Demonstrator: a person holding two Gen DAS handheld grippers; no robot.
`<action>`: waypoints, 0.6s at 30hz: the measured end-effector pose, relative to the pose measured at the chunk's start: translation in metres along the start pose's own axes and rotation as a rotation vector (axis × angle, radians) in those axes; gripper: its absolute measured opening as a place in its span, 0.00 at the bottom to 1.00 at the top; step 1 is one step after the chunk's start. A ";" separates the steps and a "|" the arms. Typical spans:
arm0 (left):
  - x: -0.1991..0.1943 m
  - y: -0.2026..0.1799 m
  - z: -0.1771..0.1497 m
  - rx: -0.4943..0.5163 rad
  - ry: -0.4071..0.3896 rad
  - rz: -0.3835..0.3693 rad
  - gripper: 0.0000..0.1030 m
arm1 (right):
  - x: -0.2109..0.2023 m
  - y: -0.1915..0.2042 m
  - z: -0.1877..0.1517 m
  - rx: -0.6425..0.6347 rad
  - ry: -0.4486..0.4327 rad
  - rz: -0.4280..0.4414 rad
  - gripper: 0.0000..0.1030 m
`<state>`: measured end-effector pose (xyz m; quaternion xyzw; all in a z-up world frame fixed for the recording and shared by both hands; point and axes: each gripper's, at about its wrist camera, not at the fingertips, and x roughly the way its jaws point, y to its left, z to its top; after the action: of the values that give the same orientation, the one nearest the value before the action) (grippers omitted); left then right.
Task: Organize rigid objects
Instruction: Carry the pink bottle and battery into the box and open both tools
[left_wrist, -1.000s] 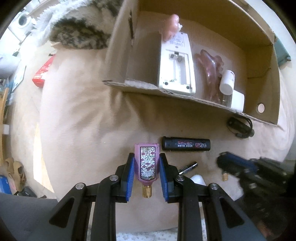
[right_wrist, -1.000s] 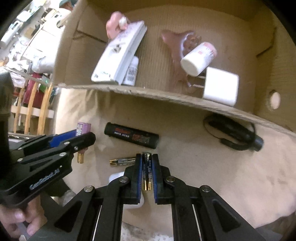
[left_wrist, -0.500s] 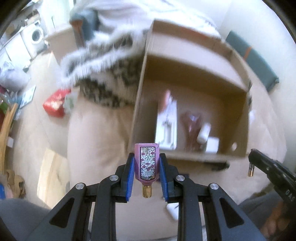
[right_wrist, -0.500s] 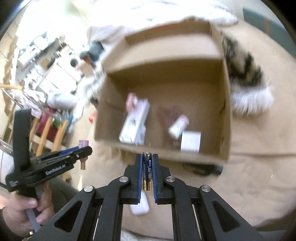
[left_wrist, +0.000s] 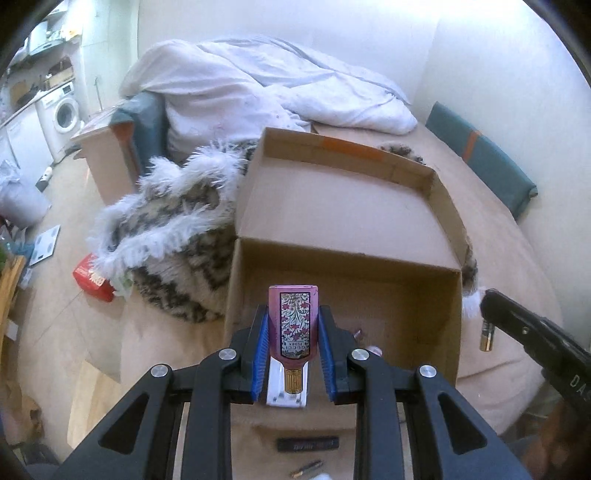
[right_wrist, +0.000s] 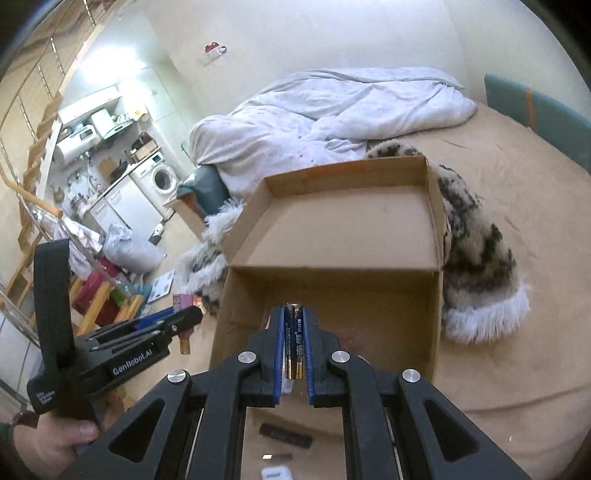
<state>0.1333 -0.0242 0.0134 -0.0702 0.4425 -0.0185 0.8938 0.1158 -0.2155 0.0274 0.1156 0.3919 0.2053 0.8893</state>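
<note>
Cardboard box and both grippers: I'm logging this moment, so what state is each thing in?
Cardboard box: open, lid flap up.
Left gripper: shut on pink perfume bottle, cap toward camera.
Right gripper: shut on battery.
Black battery: lying on bed.

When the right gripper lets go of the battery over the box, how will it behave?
The battery is a smooth stiff cylinder, so it probably rolls on the flat floor of the cardboard box. It looks small, likely light, and the walls should stop it.
</note>
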 end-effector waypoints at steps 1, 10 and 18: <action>0.009 -0.002 0.003 0.006 -0.001 0.008 0.22 | 0.006 -0.002 0.003 0.005 0.004 0.002 0.11; 0.065 0.006 -0.017 0.015 0.051 0.037 0.22 | 0.072 -0.022 -0.008 0.013 0.109 -0.058 0.11; 0.086 0.010 -0.029 0.004 0.089 0.061 0.22 | 0.111 -0.030 -0.025 0.050 0.221 -0.075 0.11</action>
<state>0.1621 -0.0252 -0.0731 -0.0539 0.4836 0.0048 0.8736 0.1729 -0.1902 -0.0722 0.0998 0.4967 0.1737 0.8445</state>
